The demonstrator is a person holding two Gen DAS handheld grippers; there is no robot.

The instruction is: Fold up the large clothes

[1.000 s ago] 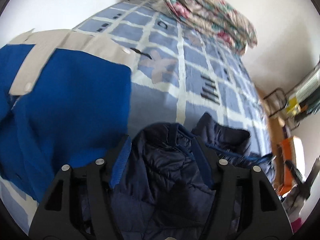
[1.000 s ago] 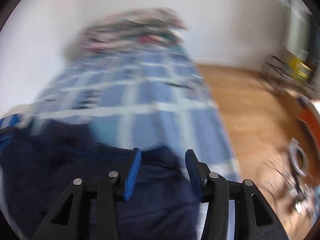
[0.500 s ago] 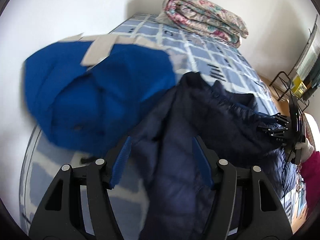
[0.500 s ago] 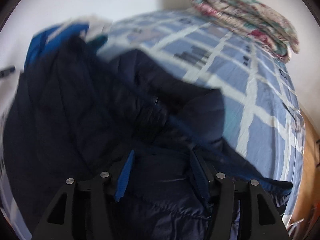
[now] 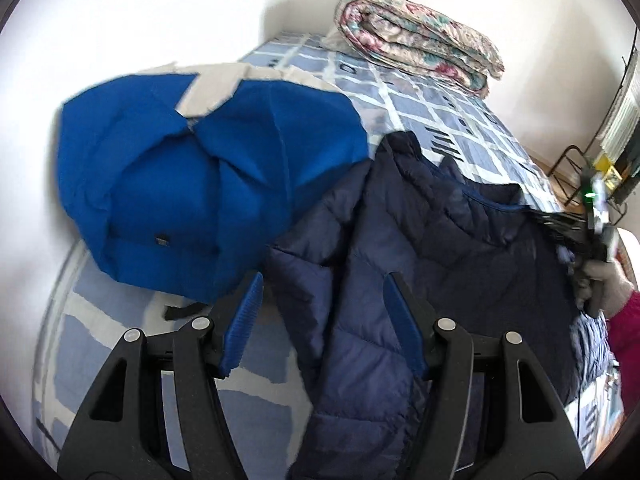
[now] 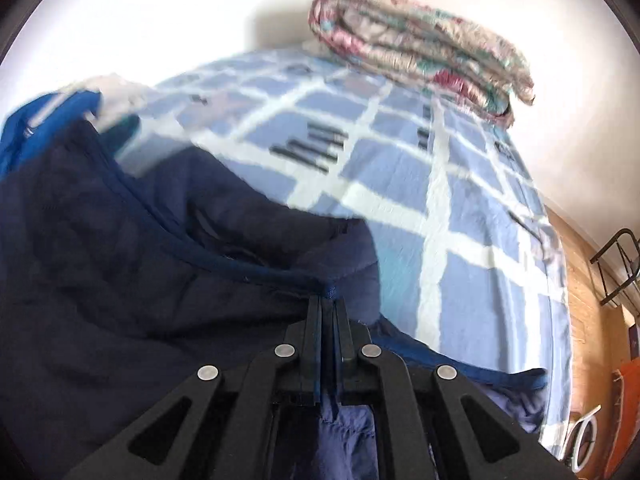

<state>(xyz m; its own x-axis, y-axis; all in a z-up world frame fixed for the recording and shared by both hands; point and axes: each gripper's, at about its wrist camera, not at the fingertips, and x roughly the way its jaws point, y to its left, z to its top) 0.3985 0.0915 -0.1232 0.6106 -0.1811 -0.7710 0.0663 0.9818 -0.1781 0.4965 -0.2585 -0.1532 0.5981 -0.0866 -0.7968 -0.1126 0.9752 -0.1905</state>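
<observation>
The bed (image 5: 448, 120) serves as the folding surface. The navy jacket (image 5: 420, 240) sprawls across the lower centre of the left view, beside a blue garment (image 5: 200, 184) at left. The right gripper (image 6: 329, 304) has just been closing and now pinches the jacket's trimmed edge (image 6: 256, 272), probably to pull it straight. The left gripper (image 5: 322, 320) hangs unclenched over the jacket's side, gripping nothing.

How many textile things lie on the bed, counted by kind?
Jackets: 2, the navy puffer jacket and the bright blue jacket.
Folded quilts: 1, the floral quilt.
Total: 3 on the checked bed sheet.
</observation>
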